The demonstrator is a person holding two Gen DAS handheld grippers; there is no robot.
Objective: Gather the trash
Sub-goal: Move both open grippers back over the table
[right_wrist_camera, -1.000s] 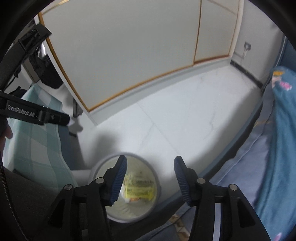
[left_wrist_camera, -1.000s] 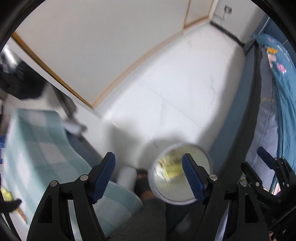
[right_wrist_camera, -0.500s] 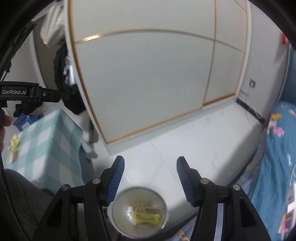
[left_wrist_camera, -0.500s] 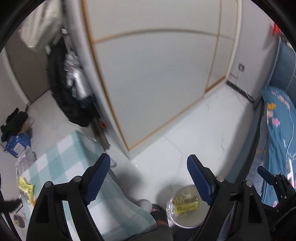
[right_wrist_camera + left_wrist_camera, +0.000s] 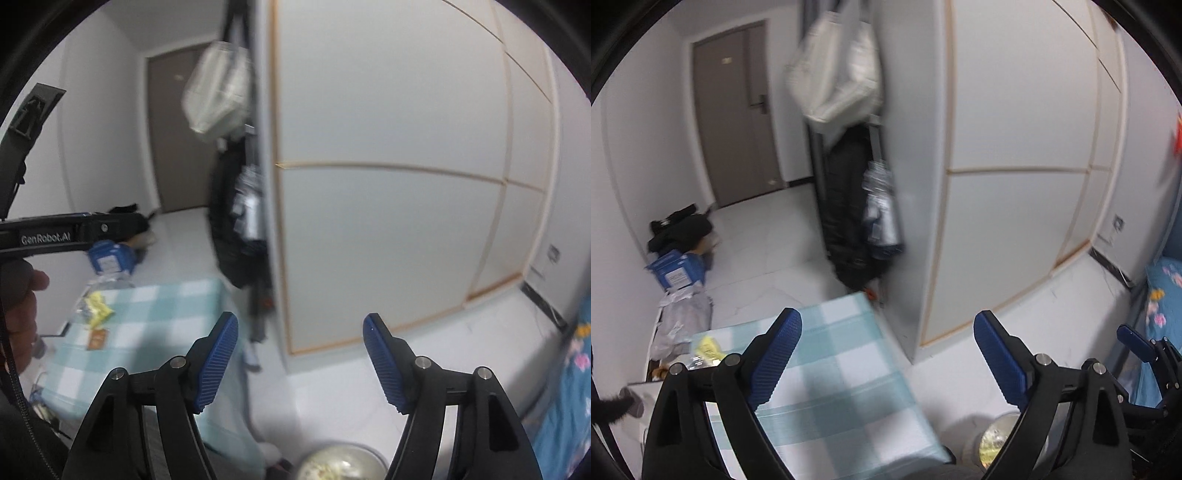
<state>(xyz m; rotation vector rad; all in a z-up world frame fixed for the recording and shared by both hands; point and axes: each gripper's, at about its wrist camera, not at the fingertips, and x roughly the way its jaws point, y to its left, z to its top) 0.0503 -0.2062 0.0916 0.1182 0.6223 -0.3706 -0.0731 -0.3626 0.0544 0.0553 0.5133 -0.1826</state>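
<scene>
Both the left gripper [image 5: 886, 354] and right gripper [image 5: 300, 360] have just been opening; their jaws stand wide, nothing between. The round bin of yellow trash [image 5: 341, 465] sits on the white floor beside the checked-cloth table [image 5: 834, 387], where yellow wrappers [image 5: 96, 308] lie.

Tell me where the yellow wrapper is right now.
The yellow wrapper lies on the far left part of the checked tablecloth in the right wrist view, just beyond a small orange packet.
</scene>
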